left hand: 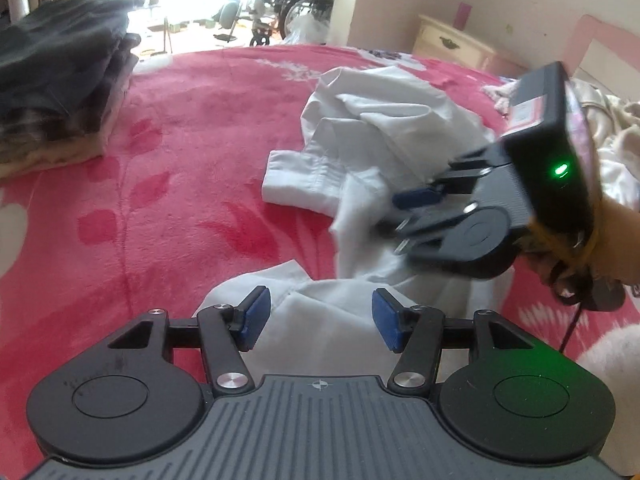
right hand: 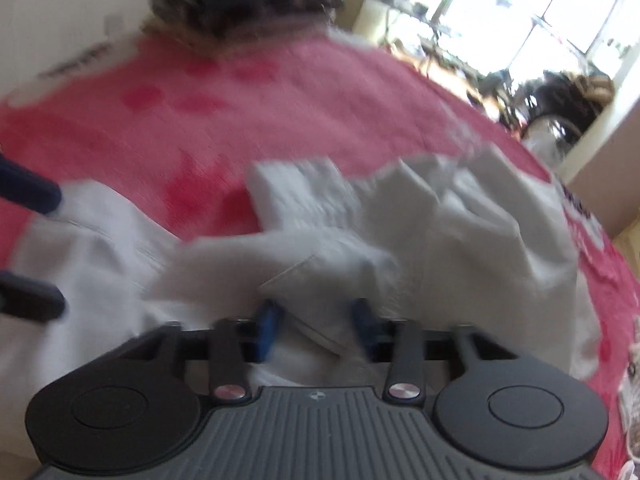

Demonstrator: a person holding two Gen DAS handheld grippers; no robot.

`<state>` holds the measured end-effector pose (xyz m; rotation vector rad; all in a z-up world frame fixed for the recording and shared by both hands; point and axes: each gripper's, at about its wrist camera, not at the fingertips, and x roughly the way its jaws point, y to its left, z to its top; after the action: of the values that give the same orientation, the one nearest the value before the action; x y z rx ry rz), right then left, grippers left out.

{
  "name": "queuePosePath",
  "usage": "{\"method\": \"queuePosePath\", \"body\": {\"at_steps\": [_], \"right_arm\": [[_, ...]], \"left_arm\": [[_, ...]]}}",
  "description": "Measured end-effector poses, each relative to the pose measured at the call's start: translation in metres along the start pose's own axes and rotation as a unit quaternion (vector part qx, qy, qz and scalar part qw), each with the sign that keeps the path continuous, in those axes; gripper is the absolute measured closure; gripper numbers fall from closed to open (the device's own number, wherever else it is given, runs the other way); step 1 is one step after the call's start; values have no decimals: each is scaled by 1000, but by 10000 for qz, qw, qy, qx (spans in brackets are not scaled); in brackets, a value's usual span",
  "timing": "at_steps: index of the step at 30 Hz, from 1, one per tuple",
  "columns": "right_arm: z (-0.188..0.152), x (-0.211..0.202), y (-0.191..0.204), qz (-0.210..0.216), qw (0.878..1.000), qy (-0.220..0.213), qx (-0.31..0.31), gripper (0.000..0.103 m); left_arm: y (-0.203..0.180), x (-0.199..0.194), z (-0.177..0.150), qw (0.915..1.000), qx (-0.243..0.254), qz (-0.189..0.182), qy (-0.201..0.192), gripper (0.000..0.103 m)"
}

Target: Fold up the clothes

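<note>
Left wrist: left hand-held gripper (left hand: pixel 318 318) gapes over white shirt (left hand: pixel 380 128), pads clear.

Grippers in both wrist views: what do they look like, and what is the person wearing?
The left gripper and the right gripper have blue pads on black linkage arms, silver pivots, round black discs and ribbed grey bodies. The right gripper's black box shows a green light; a black cable trails below. A yellow sleeve shows.

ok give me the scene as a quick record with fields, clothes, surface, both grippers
surface: pink floral blanket
garment in work: white shirt, crumpled, unfolded
done pile: folded clothes stack, far left on the blanket
left gripper: open, jaws either side of the shirt's near edge
right gripper: blurred, shirt fabric between its jaws, grip unclear
</note>
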<state>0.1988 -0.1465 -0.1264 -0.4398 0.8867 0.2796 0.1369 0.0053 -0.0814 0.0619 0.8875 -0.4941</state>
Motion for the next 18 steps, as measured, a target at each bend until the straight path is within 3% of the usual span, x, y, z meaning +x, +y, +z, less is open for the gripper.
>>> {"method": "queuePosePath", "body": {"at_steps": [3, 6, 8, 11, 12, 15, 18], "right_arm": [[-5, -24, -35, -5, 9949, -417, 918, 98], [-14, -53, -72, -38, 9779, -901, 1885, 99], [-22, -68, -95, 178, 9608, -1177, 2504, 99], [-41, -84, -124, 897, 9214, -1619, 3417, 99], [-46, -86, -128, 922, 9127, -1682, 3608, 99], [-59, -93, -132, 659, 9037, -1890, 3785, 99], [-69, -110, -139, 590, 8835, -2328, 4023, 99]], "left_arm": [[5, 9, 0, 10000, 16, -19, 13, 47], [8, 20, 3, 10000, 42, 10, 52, 47], [8, 27, 9, 10000, 71, 19, 43, 47], [8, 33, 20, 10000, 30, -7, -67, 45], [7, 36, 23, 10000, 18, -11, -95, 44], [8, 46, 35, 9998, -5, 76, -156, 42], [13, 58, 51, 9994, -228, 175, -188, 41]]}}
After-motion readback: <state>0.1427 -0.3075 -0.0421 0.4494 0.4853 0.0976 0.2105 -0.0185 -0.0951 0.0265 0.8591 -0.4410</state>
